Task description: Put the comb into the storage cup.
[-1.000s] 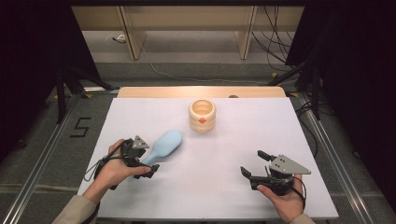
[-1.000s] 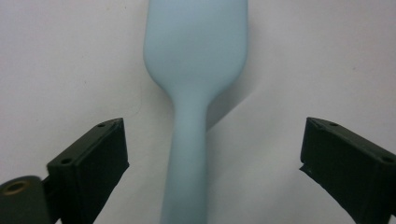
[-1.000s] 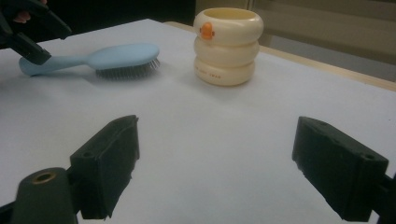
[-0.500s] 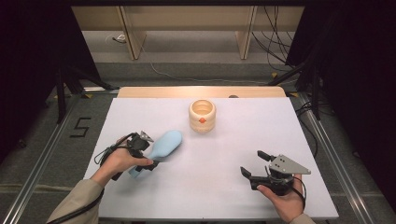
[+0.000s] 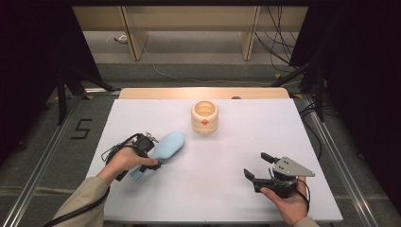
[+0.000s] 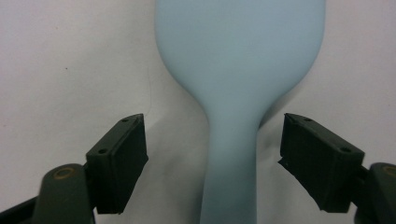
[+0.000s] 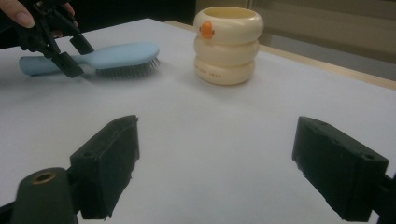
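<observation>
Moved in over the handle of the pale blue hairbrush point(image 5: 163, 151) since a second ago: left gripper point(image 5: 150, 153), jaws lately closing, now straddling the handle. Seen along the left gripper's own view, handle point(image 6: 229, 168) running up between the two black pads point(image 6: 119, 161), bare gaps on both sides, no pad pressing yet. So: spread around the brush, not pinching it. Left hand point(image 5: 124, 161) wrapped round the gripper body, cable looping off toward the left edge of the table point(image 5: 293, 127).

Brush lying flat, bristles down, in the left half of the white tabletop, nearer the front edge than the back; head angled up toward the middle, handle end toward the front left corner.

Unmoved: right gripper point(image 5: 259, 166), held in the right hand point(image 5: 286, 203) near the front right corner, jaws spread wide with nothing but bare tabletop between them point(image 7: 215, 158).

Cream ringed cup point(image 5: 204, 117) with an orange duck mark standing upright near the middle of the back edge, well apart from both grippers and from the brush.
</observation>
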